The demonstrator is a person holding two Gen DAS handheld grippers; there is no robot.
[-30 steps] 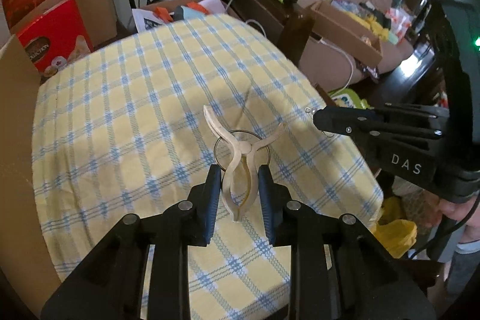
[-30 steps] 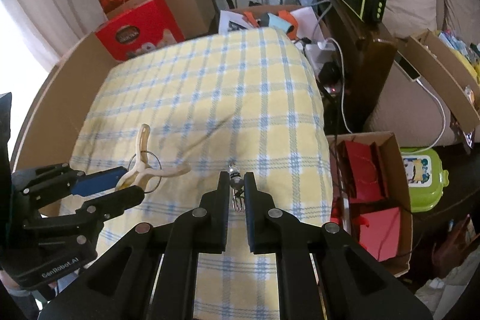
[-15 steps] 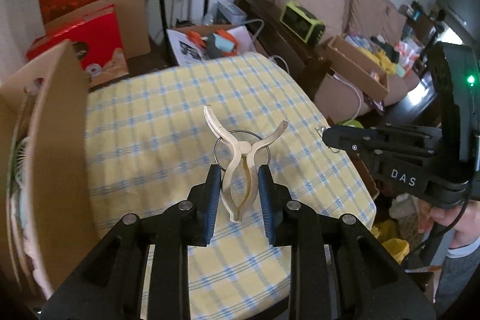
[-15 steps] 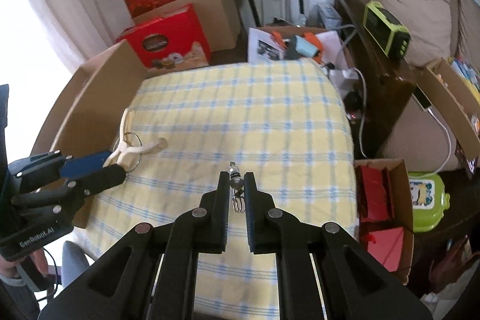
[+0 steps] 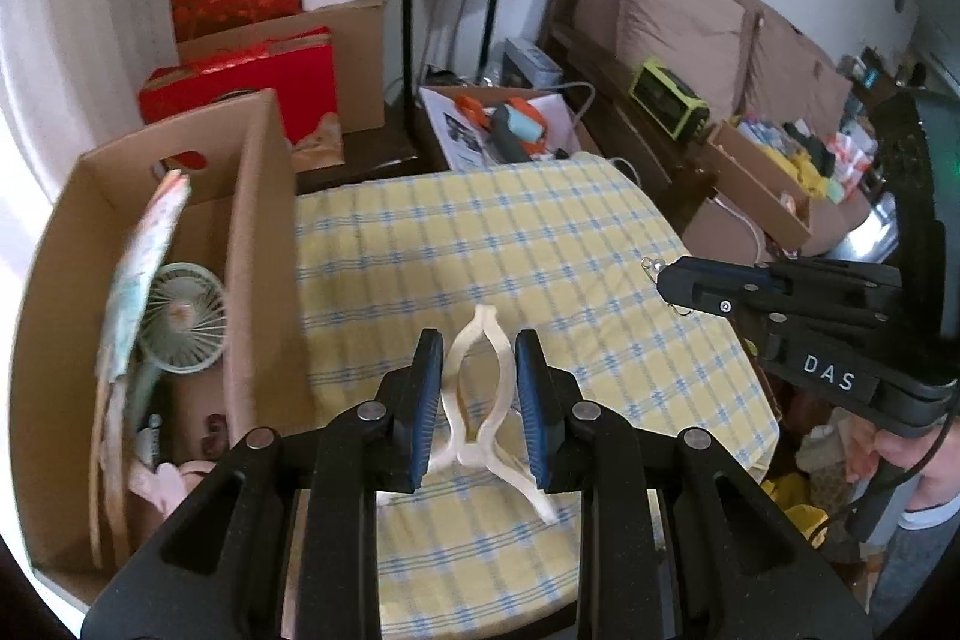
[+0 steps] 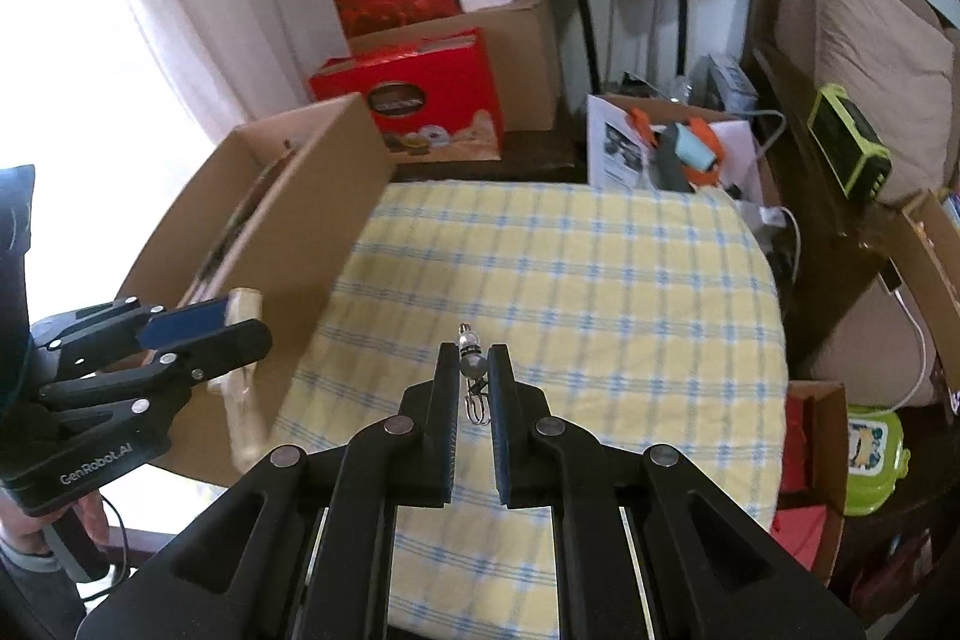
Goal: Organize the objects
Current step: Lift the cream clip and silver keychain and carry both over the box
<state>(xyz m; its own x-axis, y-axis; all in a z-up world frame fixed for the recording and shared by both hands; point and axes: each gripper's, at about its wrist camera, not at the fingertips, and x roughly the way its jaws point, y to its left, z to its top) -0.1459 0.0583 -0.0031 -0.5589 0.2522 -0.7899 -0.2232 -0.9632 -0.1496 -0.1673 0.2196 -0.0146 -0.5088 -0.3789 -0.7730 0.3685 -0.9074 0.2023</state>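
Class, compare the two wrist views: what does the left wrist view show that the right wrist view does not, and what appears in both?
Only the left wrist view looks into the cardboard box, showing a small fan inside.

Only the right wrist view shows the bright window and the green lunchbox.

Both show the checked tablecloth, the cream clothes peg clamped in the left gripper, and the small beaded pin pinched in the right gripper.

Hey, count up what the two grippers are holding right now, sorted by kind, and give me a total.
Cream plastic clip, in the left gripper: 1
Small beaded metal trinket, in the right gripper: 1
Total: 2
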